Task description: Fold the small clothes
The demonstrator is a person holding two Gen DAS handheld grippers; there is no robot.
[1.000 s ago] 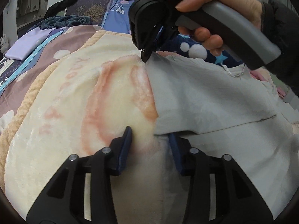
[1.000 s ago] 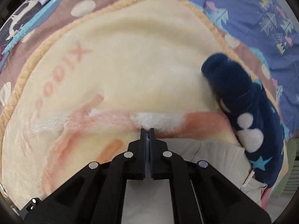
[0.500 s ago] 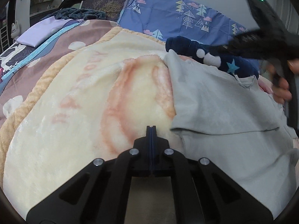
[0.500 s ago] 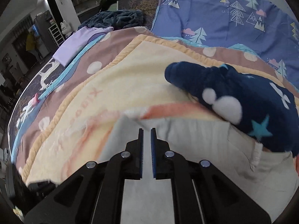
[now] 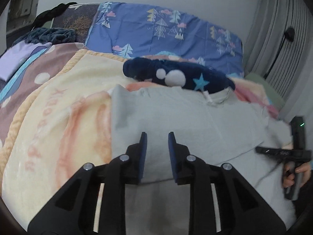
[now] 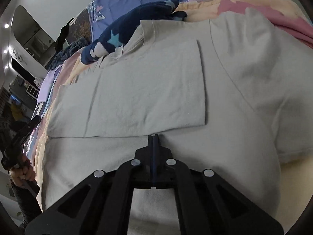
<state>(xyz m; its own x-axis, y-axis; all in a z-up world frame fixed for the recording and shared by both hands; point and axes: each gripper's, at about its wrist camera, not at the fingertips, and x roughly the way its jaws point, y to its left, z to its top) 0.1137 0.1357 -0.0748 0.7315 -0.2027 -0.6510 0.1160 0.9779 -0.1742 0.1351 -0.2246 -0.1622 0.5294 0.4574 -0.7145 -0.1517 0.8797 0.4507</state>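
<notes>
grey shirt (image 5: 176,113): lies flat on a cream blanket (image 5: 58,117) spread over the bed, one side with its sleeve already folded in across the body, the folded edge running straight down the left side in the left wrist view; in the right wrist view the folded panel (image 6: 148,90) sits as a neat rectangle on the front, and the other sleeve (image 6: 273,98) still lies out flat to the right. collar end with its white label touches a navy fleece (image 5: 176,74) with white dots and a blue star, which lies at the head of the shirt. blue tree-print bedding (image 5: 166,31) behind that, a lilac cloth (image 5: 17,58) far left. left tongs (image 5: 157,137): above the shirt's folded part, jaws opening, blue pads apart, nothing between them. right tongs (image 6: 153,136): pressed together, tips at the lower edge of the folded panel; whether any cloth is pinched between them i cannot tell. in the left wrist view the right tongs' handle shows blurred at the far right edge in the person's hand (image 5: 293,174); in the right wrist view the other hand (image 6: 21,172) grips the left tongs' handle at the far left, beside the blanket's edge.
</notes>
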